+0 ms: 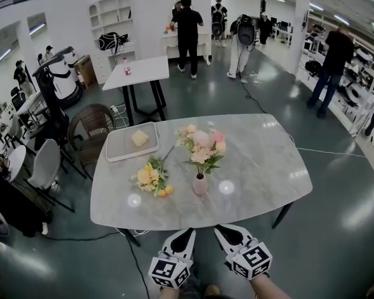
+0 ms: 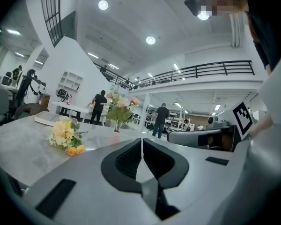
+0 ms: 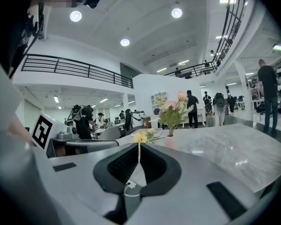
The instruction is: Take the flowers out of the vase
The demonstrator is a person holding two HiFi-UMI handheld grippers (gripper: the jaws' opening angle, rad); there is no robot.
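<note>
Both claws are pressed together with nothing between them: the left claw (image 1: 187, 232) and the right claw (image 1: 220, 230) sit side by side just off the near edge of the desk (image 1: 262, 167), tips toward it and touching nothing. In the left gripper view the left claw's jaws (image 2: 141, 140) meet along a thin seam, and in the right gripper view the right claw (image 3: 139, 147) looks the same. The desk is a pale marbled slab with rounded corners. A grey tray (image 1: 121, 149) lies at its far left corner. The flowers (image 1: 202, 145), pink and cream with green leaves, stand upright in the vase, roughly midway along the desk and nearer the near edge than the far one. A yellow bunch (image 1: 153, 178) lies flat on the desk just left of the vase, apart from it, its stem pointing toward the far edge. The vase (image 1: 200, 185) is small and pink. A pale yellow block (image 1: 139, 137) rests on the tray.
</note>
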